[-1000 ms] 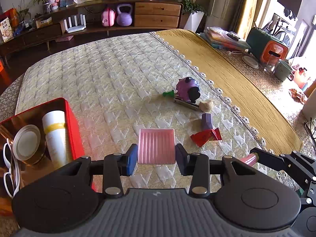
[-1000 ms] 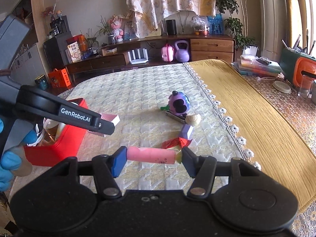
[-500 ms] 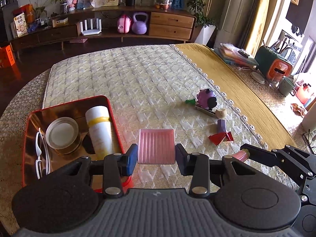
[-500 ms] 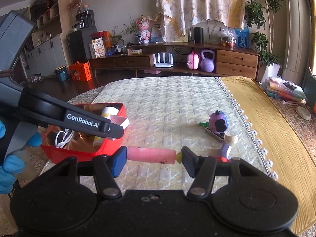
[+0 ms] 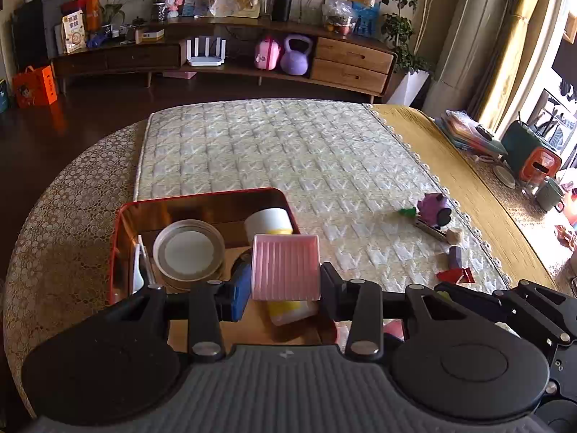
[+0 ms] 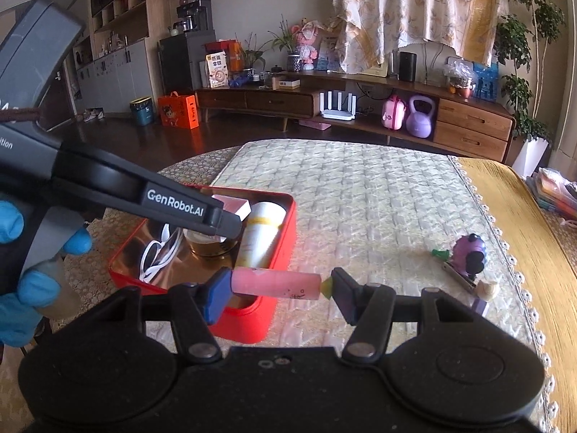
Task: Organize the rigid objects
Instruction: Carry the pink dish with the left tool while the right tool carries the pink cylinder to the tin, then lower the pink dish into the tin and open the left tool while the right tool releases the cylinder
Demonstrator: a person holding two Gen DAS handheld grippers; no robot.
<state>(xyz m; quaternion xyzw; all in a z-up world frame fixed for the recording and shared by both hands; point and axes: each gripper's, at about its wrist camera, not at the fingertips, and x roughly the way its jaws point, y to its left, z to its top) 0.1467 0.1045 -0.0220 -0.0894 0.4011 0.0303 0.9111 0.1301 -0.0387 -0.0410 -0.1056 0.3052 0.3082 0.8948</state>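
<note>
The pink ribbed box [image 5: 286, 267], clamped in the left gripper [image 5: 285, 285], covers the middle of the white-and-yellow bottle [image 5: 268, 222] lying in the red tin [image 5: 202, 196]. The gripper's body blocks the tin's near wall. From the right wrist view, the left gripper's arm hides most of the round lid [image 6: 209, 247] and part of the white glasses [image 6: 158, 256]. The small purple block [image 6: 479, 305] sits half behind the right gripper [image 6: 279, 290]. Print on the pink tube [image 6: 276, 281] is too small to read.
</note>
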